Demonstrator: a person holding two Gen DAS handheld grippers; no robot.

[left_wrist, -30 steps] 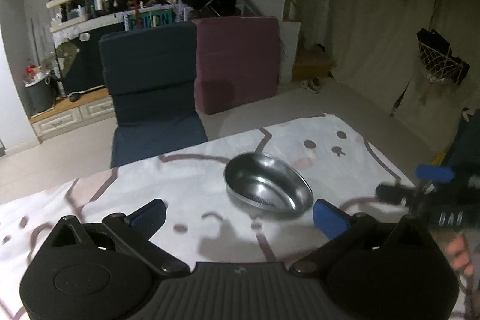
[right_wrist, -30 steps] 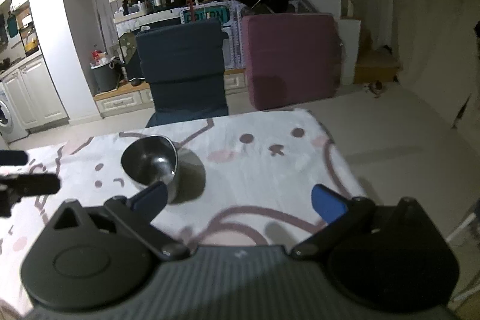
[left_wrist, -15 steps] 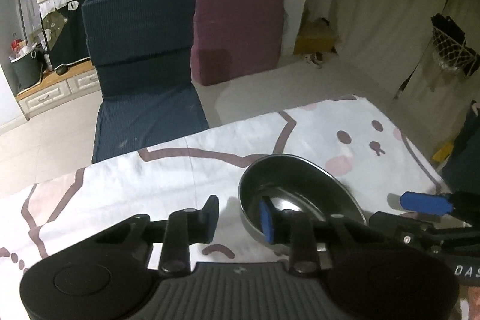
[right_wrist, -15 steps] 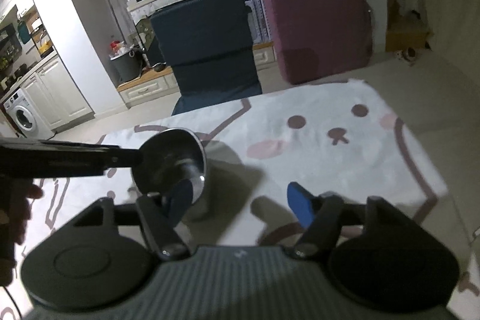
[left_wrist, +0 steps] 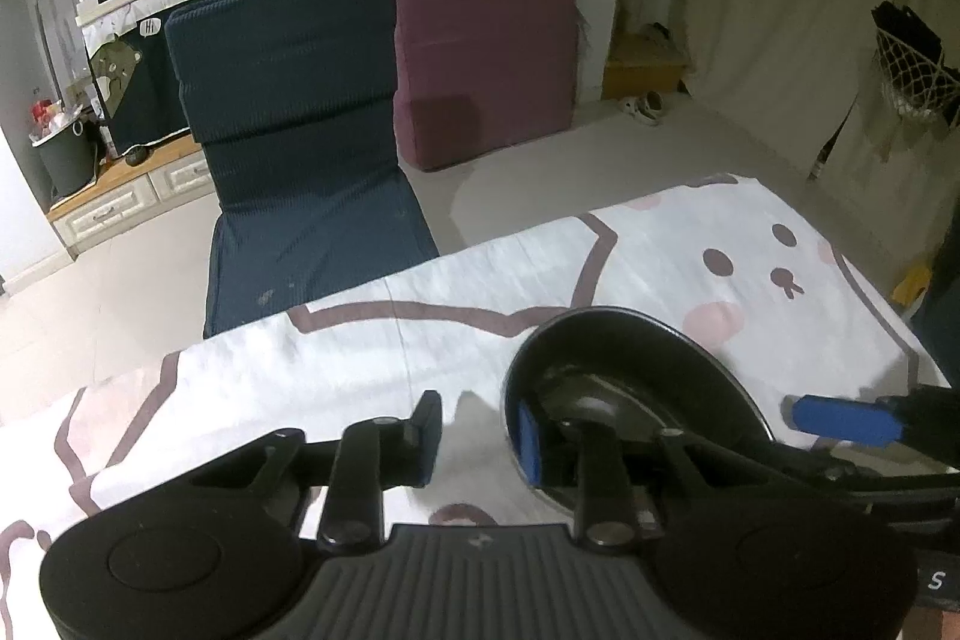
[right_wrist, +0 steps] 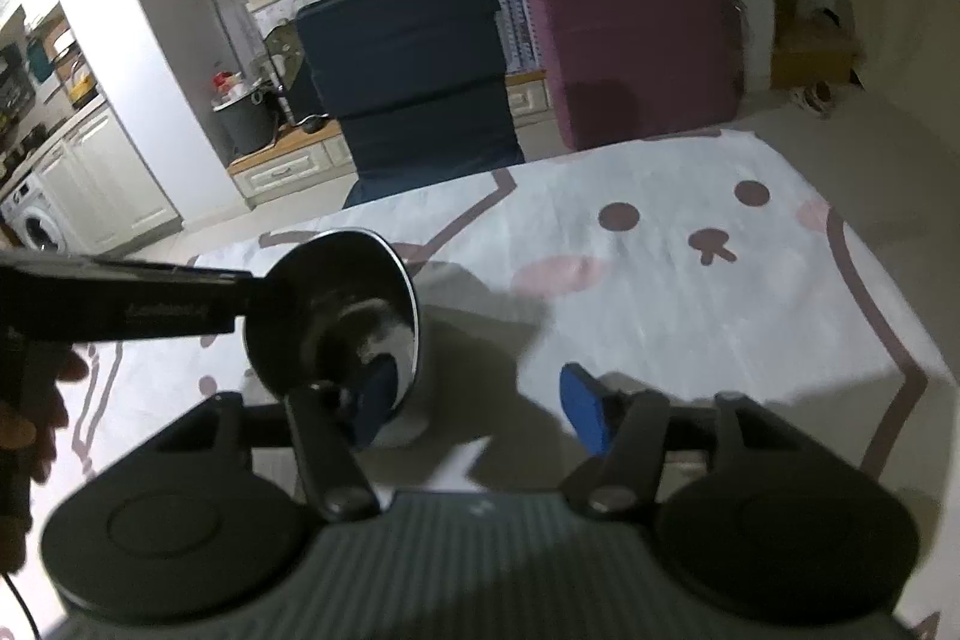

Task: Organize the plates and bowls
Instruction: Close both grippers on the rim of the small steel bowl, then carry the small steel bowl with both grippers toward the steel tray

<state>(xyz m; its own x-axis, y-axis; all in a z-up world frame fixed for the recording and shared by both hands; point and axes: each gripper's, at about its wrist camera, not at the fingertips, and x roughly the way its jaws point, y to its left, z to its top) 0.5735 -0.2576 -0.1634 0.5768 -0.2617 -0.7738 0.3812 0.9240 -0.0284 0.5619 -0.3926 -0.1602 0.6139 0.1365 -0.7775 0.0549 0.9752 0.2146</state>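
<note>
You're working in a dim room; hard shadows cross the pale cloth (right_wrist: 660, 316), fisheye edges bend, and the right view blurs slightly.

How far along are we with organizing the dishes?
Nothing looks organized yet: one metal bowl sits alone on the tablecloth, with no plates in view. In hand: the left gripper and right gripper each straddle its rim, fingers closing but not yet clamped. Left: grip, lift and place it.
</note>
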